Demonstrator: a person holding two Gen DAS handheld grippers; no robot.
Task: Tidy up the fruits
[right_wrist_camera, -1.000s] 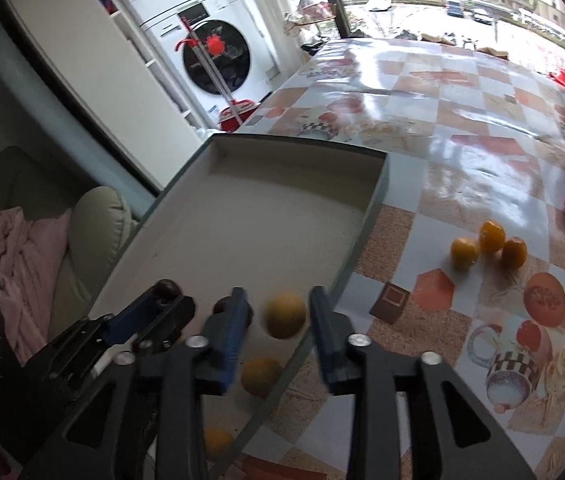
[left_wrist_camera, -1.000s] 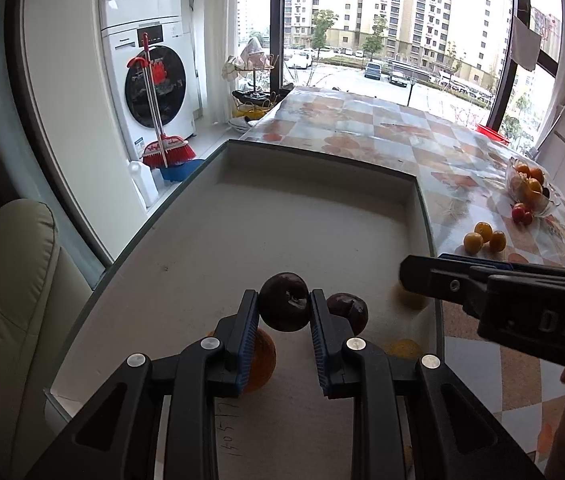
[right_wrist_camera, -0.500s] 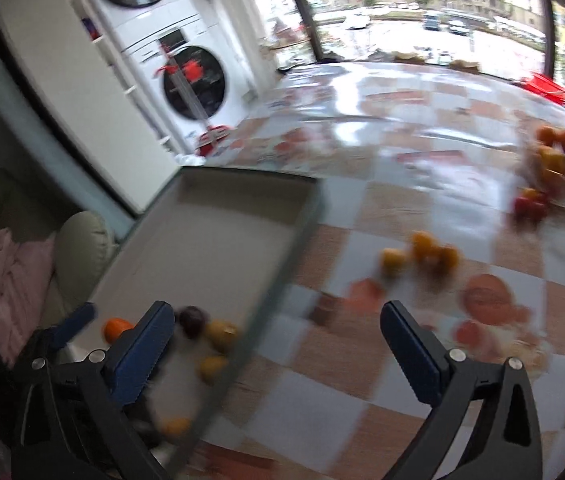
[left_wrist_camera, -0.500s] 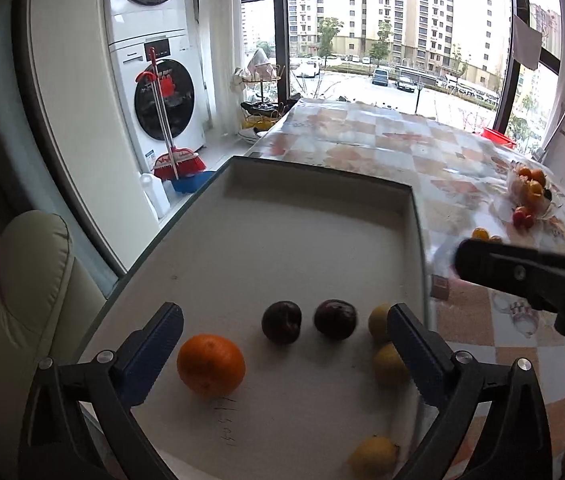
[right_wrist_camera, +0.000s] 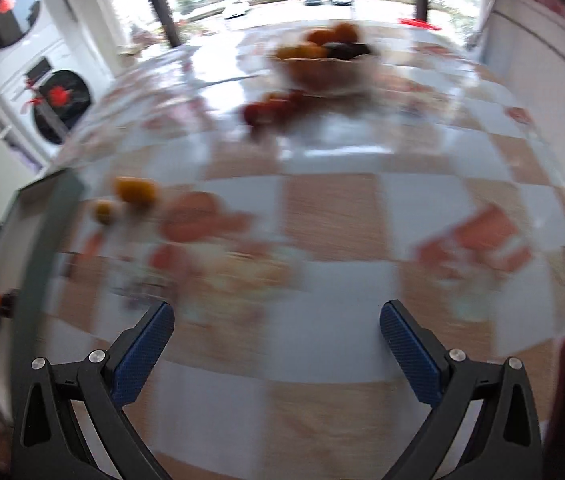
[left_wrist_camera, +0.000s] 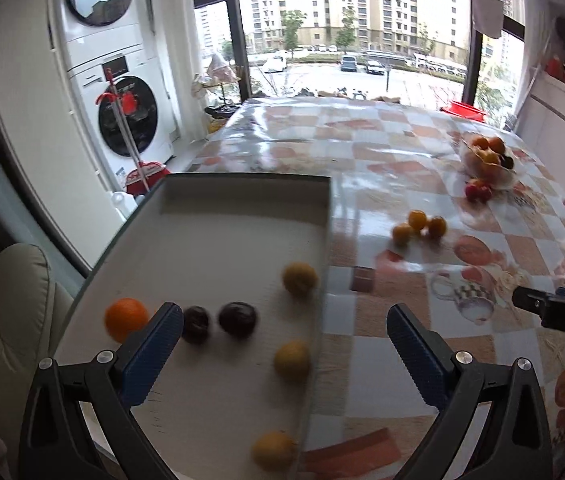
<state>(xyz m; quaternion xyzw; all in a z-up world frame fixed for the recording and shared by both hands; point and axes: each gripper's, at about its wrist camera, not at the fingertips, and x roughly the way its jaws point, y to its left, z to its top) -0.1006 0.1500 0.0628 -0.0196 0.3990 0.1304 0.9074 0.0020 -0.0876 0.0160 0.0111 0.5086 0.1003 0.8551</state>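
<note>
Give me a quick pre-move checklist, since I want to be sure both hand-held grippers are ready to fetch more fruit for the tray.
1. Left hand-held gripper empty, jaws wide apart: ok.
2. Right hand-held gripper empty, jaws wide apart: ok.
3. Fruit already sorted sits inside the tray: the orange, two dark plums and three yellow fruits: ok.
4. Loose fruit left on the table: three small orange-yellow fruits and red fruits beside the bowl: ok, targets available.
5. Right wrist view sharp enough to aim: not ok, heavily blurred.
6. Free tray space for more fruit: ok, its far half is bare.
</note>
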